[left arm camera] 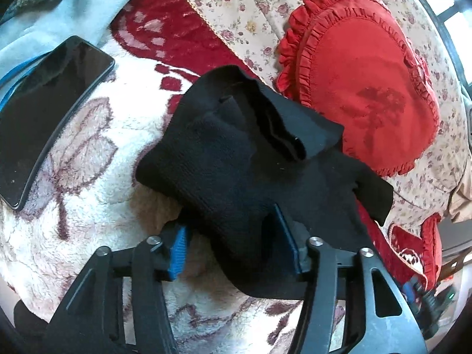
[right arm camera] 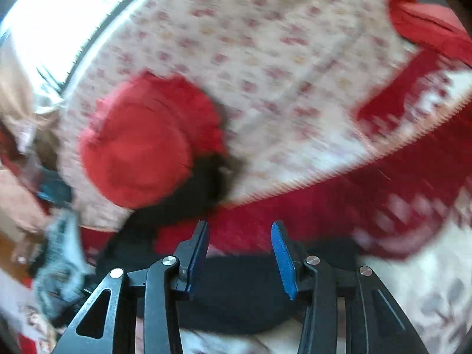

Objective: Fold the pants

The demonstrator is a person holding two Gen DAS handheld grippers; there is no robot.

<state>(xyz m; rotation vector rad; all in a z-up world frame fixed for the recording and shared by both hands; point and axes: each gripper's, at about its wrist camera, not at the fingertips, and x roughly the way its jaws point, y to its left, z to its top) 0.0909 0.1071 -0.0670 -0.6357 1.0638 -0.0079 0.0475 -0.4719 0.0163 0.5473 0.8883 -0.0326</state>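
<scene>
Black pants (left arm camera: 244, 159) lie bunched and partly folded on a cream and red floral blanket (left arm camera: 97, 153). My left gripper (left arm camera: 233, 236) is open, its blue pads on either side of the near edge of the pants, with cloth draped over the right pad (left arm camera: 287, 236). In the blurred right wrist view the pants (right arm camera: 236, 292) lie under and behind the fingers. My right gripper (right arm camera: 240, 236) is open and empty above the blanket's red band (right arm camera: 339, 203).
A black phone (left arm camera: 50, 115) lies on the blanket at left, with pale blue cloth (left arm camera: 59, 14) behind it. A red frilled round cushion (left arm camera: 362, 73) sits on a floral sheet (left arm camera: 250, 8) at right; it shows too in the right wrist view (right arm camera: 141, 147).
</scene>
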